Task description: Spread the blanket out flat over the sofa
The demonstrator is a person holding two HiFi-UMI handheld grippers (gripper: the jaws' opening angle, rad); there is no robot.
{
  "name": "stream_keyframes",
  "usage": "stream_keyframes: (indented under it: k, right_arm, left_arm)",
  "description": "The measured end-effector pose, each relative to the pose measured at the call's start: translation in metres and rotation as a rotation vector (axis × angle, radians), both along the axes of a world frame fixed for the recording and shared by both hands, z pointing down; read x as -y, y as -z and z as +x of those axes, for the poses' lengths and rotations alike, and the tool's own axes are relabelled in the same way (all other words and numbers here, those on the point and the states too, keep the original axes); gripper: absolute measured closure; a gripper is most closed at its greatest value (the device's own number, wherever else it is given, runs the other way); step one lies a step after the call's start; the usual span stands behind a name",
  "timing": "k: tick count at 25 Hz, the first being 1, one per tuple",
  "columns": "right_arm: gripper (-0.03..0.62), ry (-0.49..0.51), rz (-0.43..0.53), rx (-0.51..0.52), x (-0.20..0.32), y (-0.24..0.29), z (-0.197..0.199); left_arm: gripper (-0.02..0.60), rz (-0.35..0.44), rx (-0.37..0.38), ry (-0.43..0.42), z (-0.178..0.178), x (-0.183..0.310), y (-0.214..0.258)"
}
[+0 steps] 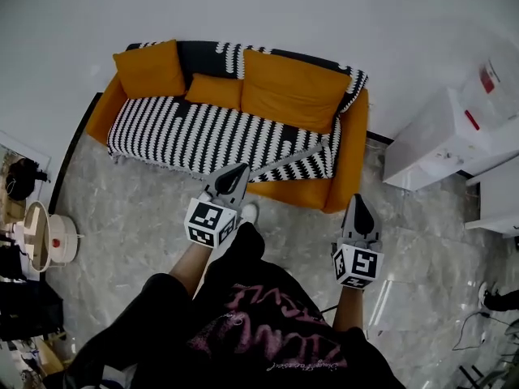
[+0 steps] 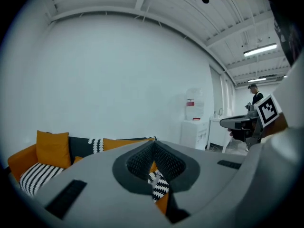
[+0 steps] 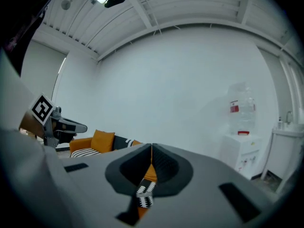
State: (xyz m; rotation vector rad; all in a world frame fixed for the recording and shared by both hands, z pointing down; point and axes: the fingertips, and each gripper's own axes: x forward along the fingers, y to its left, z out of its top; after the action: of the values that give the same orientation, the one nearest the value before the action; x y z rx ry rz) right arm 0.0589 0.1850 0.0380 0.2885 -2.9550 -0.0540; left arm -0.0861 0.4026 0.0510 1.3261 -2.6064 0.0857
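Left hand-held gripper (image 1: pixel 233 177): clenched with nothing in it. In the left gripper view its ribbed pads meet at the tip, and only the far-off sofa shows through the gap below them.
Right hand-held gripper (image 1: pixel 358 209): also clenched and empty, jaws together in the right gripper view. It is held level with the left one and well apart from it.
Under the grippers: grey marbled floor (image 1: pixel 146 209) and the person's white shoe (image 1: pixel 248 212). Neither gripper touches any cloth.
Black-and-white striped knitted blanket (image 1: pixel 195 136): lies over the seat of the orange fabric sofa (image 1: pixel 353 148), with more of it draped over the backrest. Its right front corner looks rumpled and folded across itself.
Three orange square cushions (image 1: pixel 288 87): they stand on the blanket against the backrest.
Off to the right: a white water dispenser cabinet (image 1: pixel 442 136), away from the work.
Stage, as I judge it: approaching; nothing is grasped yet.
Risk 1: reaching the cloth with the jaws shut would only push and bunch it.
Risk 2: the cushions pin the blanket, so a pull on the front edge could topple them or stretch the knit.
Risk 3: uneven pulls could slide the blanket onto the floor.
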Motion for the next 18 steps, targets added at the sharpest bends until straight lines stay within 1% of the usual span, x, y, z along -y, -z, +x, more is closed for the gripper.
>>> stream_keyframes:
  k: [2, 7, 13, 18]
  right_arm:
    - [0.572, -0.011, -0.013, -0.011, 0.006, -0.005, -0.014]
    - [0.572, -0.032, 0.003, -0.039, 0.019, -0.009, -0.055]
    - [0.572, -0.075, 0.010, -0.062, 0.026, -0.007, -0.109]
    - [0.572, -0.120, 0.020, -0.077, 0.028, -0.008, -0.148]
  left_arm:
    - [0.571, 0.015, -0.010, -0.004, -0.016, 0.006, -0.003]
    - [0.571, 0.029, -0.047, -0.027, -0.059, 0.023, -0.017]
    - [0.571, 0.010, -0.080, -0.075, -0.119, 0.038, -0.034]
    - [0.571, 0.027, -0.105, -0.123, -0.158, 0.047, -0.039]
